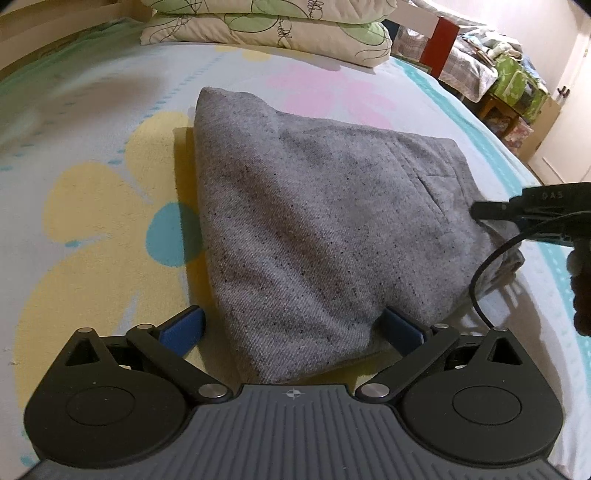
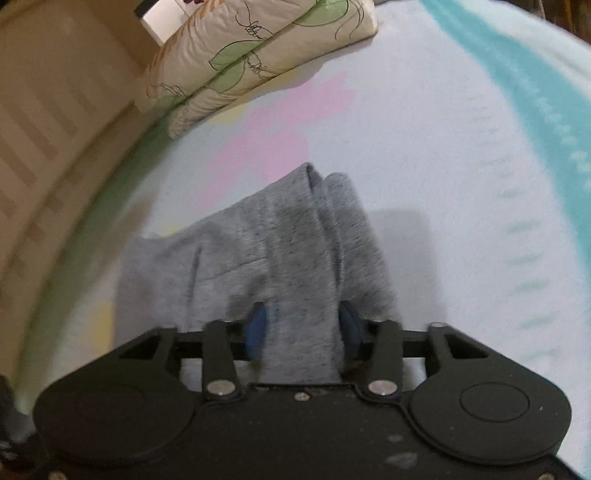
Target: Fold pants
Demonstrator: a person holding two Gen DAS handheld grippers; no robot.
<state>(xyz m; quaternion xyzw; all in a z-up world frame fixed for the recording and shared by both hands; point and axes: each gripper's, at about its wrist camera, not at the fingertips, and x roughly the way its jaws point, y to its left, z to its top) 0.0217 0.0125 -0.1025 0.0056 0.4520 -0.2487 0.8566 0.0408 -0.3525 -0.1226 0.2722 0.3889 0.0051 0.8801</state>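
Note:
Grey flecked pants (image 1: 314,221) lie folded into a thick bundle on the flowered bed sheet (image 1: 92,206). My left gripper (image 1: 293,328) stands wide open around the bundle's near end. Its left blue pad (image 1: 184,328) is clear of the cloth and its right pad (image 1: 402,328) is against it. My right gripper (image 2: 301,325) is shut on a bunched edge of the pants (image 2: 258,251), with grey cloth filling the gap between its blue pads (image 2: 255,328). In the left wrist view the right gripper (image 1: 484,210) reaches in at the bundle's right side.
Two stacked leaf-print pillows (image 1: 266,29) (image 2: 258,55) lie at the head of the bed by a wooden headboard (image 2: 44,129). A black cable (image 1: 480,280) hangs from the right gripper. Past the bed's right edge stand cluttered furniture (image 1: 517,81) and a red post (image 1: 441,46).

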